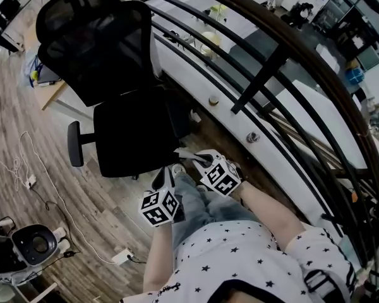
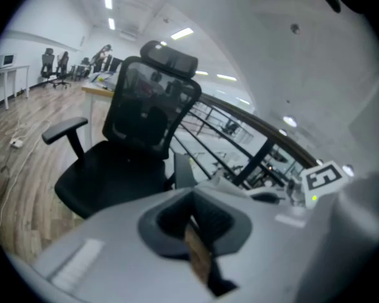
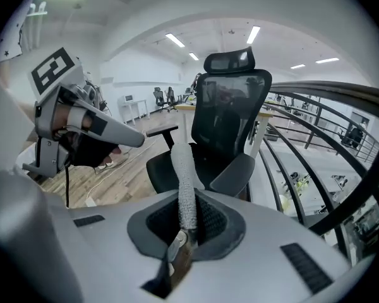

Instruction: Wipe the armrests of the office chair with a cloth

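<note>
Your right gripper (image 3: 182,235) has its fingers clamped on the cloth (image 3: 186,182), which stands up as a narrow rolled strip. Your left gripper (image 2: 196,232) has its fingers together with nothing between them. The office chair (image 1: 123,125) sits at about 11 o'clock from your hands, not yet touched. Take the nearer armrest (image 3: 235,173) first, at 1 o'clock in the right gripper view. Lay the cloth's free length flat along the pad rather than poking with its tip, then drag end to end. The far armrest (image 3: 161,130) comes after. Press lightly, since the chair may swivel.
</note>
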Action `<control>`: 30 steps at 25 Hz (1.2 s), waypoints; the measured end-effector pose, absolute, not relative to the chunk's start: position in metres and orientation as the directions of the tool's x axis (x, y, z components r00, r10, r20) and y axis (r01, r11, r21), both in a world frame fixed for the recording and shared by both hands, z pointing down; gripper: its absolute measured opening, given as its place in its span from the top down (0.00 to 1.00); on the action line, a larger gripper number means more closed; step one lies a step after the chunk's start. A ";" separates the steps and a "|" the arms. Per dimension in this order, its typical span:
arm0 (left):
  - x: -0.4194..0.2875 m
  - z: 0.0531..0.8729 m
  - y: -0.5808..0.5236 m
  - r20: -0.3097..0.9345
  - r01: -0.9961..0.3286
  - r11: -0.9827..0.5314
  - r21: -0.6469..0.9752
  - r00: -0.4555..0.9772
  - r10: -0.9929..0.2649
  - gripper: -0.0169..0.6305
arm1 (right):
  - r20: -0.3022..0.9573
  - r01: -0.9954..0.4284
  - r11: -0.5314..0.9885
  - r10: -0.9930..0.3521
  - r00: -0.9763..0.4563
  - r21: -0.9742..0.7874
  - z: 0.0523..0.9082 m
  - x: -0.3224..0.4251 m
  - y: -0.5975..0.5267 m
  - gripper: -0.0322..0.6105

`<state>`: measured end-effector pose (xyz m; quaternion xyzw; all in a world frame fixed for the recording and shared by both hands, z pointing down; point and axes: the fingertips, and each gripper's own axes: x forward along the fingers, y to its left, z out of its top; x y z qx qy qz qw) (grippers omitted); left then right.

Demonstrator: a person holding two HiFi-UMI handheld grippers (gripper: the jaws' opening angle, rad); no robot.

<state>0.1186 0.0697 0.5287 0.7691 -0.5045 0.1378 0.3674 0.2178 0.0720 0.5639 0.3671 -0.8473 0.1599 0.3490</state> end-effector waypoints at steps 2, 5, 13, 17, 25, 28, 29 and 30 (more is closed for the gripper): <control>0.118 0.521 0.076 0.577 -0.880 -0.215 0.425 0.446 -0.684 0.96 | 0.699 -0.729 0.685 -0.518 -0.494 -0.007 0.553 0.217 0.081 0.91; 0.117 0.513 0.089 0.566 -0.882 -0.212 0.421 0.438 -0.699 0.96 | 0.679 -0.724 0.690 -0.535 -0.503 0.007 0.540 0.217 0.094 0.91; 0.109 0.500 0.119 0.547 -0.891 -0.207 0.404 0.417 -0.726 0.96 | 0.629 -0.709 0.705 -0.558 -0.540 0.016 0.513 0.208 0.120 0.91; 0.096 0.497 0.128 0.541 -0.900 -0.174 0.399 0.385 -0.748 0.96 | 0.612 -0.698 0.716 -0.551 -0.567 -0.002 0.505 0.199 0.128 0.91; 0.060 0.489 0.129 0.527 -0.913 -0.111 0.393 0.323 -0.786 0.96 | 0.603 -0.667 0.744 -0.517 -0.607 -0.033 0.499 0.177 0.128 0.91; 0.044 0.490 0.127 0.527 -0.915 -0.093 0.392 0.306 -0.793 0.96 | 0.605 -0.651 0.758 -0.504 -0.616 -0.031 0.501 0.162 0.122 0.91; 0.038 0.490 0.126 0.528 -0.916 -0.090 0.391 0.303 -0.793 0.96 | 0.604 -0.647 0.761 -0.502 -0.619 -0.031 0.501 0.156 0.119 0.91; 0.031 0.490 0.124 0.529 -0.917 -0.087 0.390 0.301 -0.793 0.96 | 0.601 -0.646 0.763 -0.503 -0.622 -0.030 0.500 0.149 0.115 0.91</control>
